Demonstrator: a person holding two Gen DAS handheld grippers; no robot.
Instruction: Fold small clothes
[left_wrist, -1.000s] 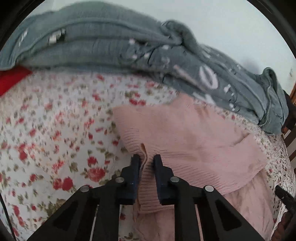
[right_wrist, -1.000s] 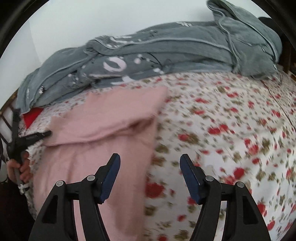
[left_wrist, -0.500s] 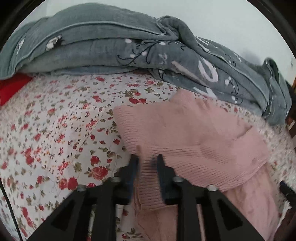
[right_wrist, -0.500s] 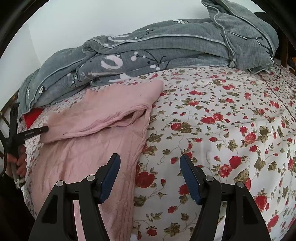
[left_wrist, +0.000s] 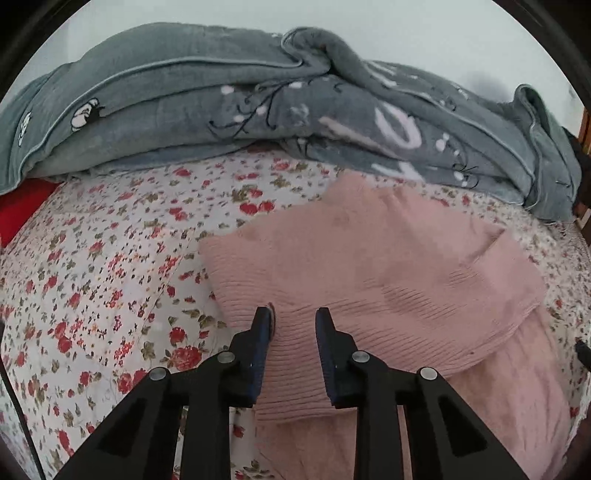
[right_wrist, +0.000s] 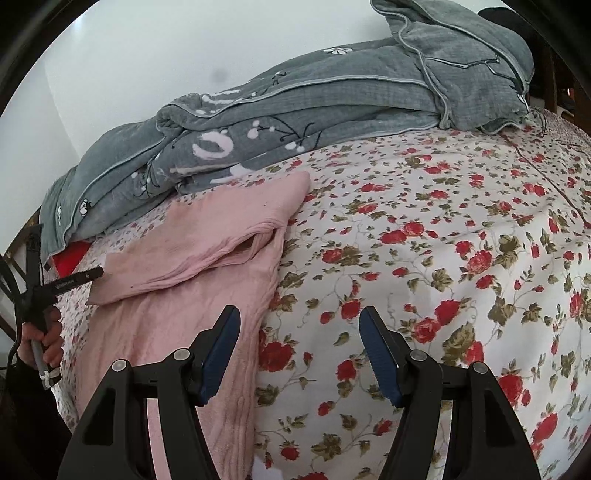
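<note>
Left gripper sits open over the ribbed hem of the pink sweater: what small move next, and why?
Probably draw the left gripper back clear: its jaws stand apart around the pink sweater, whose top fold already lies flat. The right gripper hovers open, empty.

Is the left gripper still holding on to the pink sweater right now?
Cannot tell. In the left wrist view the left gripper has opened, with pink sweater showing between its pads; the left pad sits at a fabric ridge, but contact isn't plain.
</note>
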